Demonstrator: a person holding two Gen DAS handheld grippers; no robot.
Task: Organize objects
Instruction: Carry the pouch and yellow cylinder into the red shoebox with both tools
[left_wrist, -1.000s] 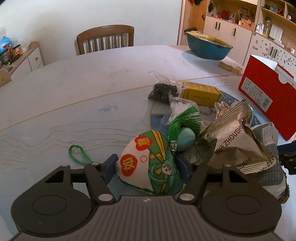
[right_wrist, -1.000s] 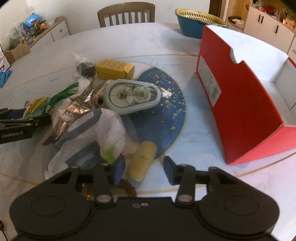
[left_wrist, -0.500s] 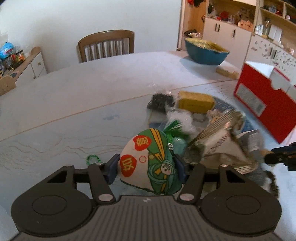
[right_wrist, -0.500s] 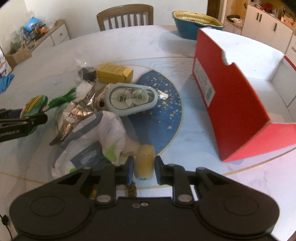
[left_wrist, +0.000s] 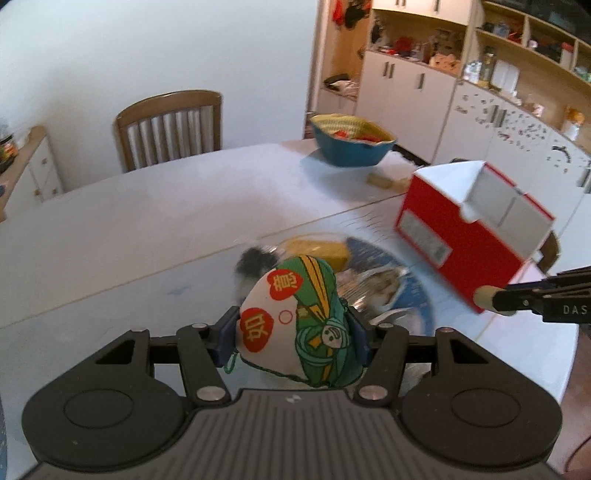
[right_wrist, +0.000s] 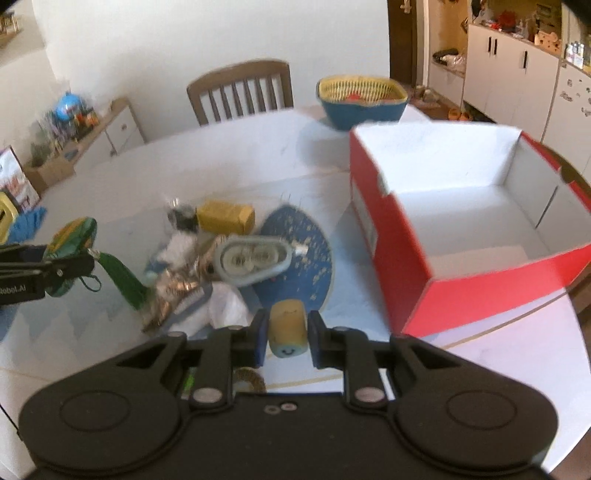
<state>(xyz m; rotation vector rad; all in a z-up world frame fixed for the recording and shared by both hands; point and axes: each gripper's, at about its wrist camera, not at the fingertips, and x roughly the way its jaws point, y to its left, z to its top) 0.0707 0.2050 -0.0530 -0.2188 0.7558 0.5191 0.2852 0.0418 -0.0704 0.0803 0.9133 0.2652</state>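
My left gripper (left_wrist: 292, 332) is shut on a white and green embroidered sachet (left_wrist: 291, 295) with red patches and holds it above the table. In the right wrist view the sachet (right_wrist: 70, 232) trails a green tassel (right_wrist: 125, 284) down toward the pile. My right gripper (right_wrist: 288, 332) is shut on a small yellow cylinder toy (right_wrist: 288, 321) with a blue smiling end, lifted off the table. An open red box (right_wrist: 391, 258) with a white, empty inside stands to the right. In the left wrist view the right gripper (left_wrist: 517, 299) hangs in front of the red box (left_wrist: 461, 258).
A pile lies on a blue mat (right_wrist: 310, 258): a grey tape dispenser (right_wrist: 251, 258), a yellow carton (right_wrist: 225, 216), a foil bag (right_wrist: 173, 291) and a white plastic bag (right_wrist: 225, 306). A blue basket (right_wrist: 362, 107) and a wooden chair (right_wrist: 240, 92) stand beyond.
The right jaws closed on the yellow cylinder and raised it from the table. The left jaws tightened on the sachet and lifted it, pulling the tassel out of the pile.
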